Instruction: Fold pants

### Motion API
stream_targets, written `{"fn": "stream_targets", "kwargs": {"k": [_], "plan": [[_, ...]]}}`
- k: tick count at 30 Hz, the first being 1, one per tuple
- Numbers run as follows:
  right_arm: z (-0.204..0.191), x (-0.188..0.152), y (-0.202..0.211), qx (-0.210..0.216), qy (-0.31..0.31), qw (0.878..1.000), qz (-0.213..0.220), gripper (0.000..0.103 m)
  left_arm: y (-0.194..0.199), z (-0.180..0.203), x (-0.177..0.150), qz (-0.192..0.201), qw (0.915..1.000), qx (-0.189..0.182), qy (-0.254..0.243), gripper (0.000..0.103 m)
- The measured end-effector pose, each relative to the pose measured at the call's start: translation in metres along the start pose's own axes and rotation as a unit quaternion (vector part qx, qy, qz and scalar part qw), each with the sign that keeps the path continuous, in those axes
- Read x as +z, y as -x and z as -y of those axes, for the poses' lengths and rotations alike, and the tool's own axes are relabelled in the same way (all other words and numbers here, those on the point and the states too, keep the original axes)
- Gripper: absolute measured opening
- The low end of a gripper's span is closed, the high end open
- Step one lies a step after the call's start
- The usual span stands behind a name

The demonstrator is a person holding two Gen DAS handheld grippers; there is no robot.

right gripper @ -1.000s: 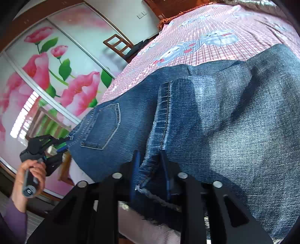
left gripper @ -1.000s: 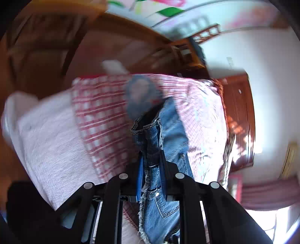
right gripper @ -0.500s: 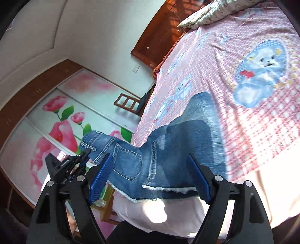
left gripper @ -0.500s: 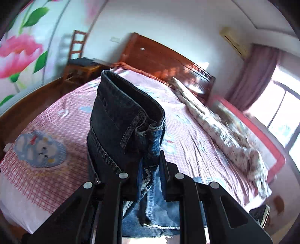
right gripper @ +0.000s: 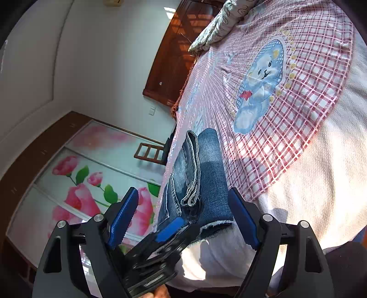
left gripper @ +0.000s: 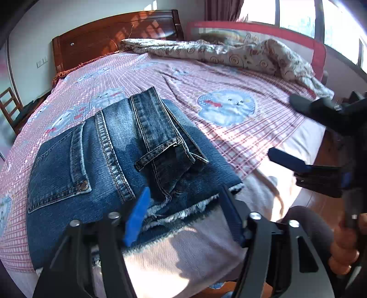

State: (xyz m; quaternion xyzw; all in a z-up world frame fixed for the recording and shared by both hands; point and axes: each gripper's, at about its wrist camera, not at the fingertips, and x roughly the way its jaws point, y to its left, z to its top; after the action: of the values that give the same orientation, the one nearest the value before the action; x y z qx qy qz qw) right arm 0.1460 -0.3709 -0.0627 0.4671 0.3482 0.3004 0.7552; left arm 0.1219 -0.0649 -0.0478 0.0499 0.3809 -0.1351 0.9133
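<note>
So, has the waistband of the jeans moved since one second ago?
Yes. The waistband was raised in the left gripper; now it lies folded on the jeans, toward the bed's near edge.

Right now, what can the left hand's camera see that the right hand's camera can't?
Only the left wrist view shows the window and the jeans' back pocket. Only the right wrist view shows the flower-painted wardrobe doors. Both show the folded jeans lying on the checked bedsheet, the wooden headboard, and both grippers open: left gripper, right gripper.

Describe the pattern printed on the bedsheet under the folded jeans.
Pink-and-white check bedsheet with blue cartoon-animal medallions, clearest in the left wrist view; folded blue denim jeans lie on it.
</note>
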Motion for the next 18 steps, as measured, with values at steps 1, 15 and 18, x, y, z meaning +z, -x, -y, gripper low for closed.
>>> {"fn": "stream_targets", "kwargs": {"k": [1,15,18], "plan": [[-0.005,0.001,-0.005,-0.009,0.005,1.0,-0.011,0.08,0.015,-0.004,-0.003,0.016,0.9998,-0.004,0.007,0.069],[-0.056,0.005,-0.121,-0.169,0.151,0.968,-0.103,0.081,0.025,-0.137,-0.115,0.013,0.9414,0.098,0.323,0.101],[-0.059,0.001,-0.135,-0.193,0.167,0.961,-0.112,0.081,0.019,-0.14,-0.113,0.025,0.9409,0.097,0.324,0.101]]}}
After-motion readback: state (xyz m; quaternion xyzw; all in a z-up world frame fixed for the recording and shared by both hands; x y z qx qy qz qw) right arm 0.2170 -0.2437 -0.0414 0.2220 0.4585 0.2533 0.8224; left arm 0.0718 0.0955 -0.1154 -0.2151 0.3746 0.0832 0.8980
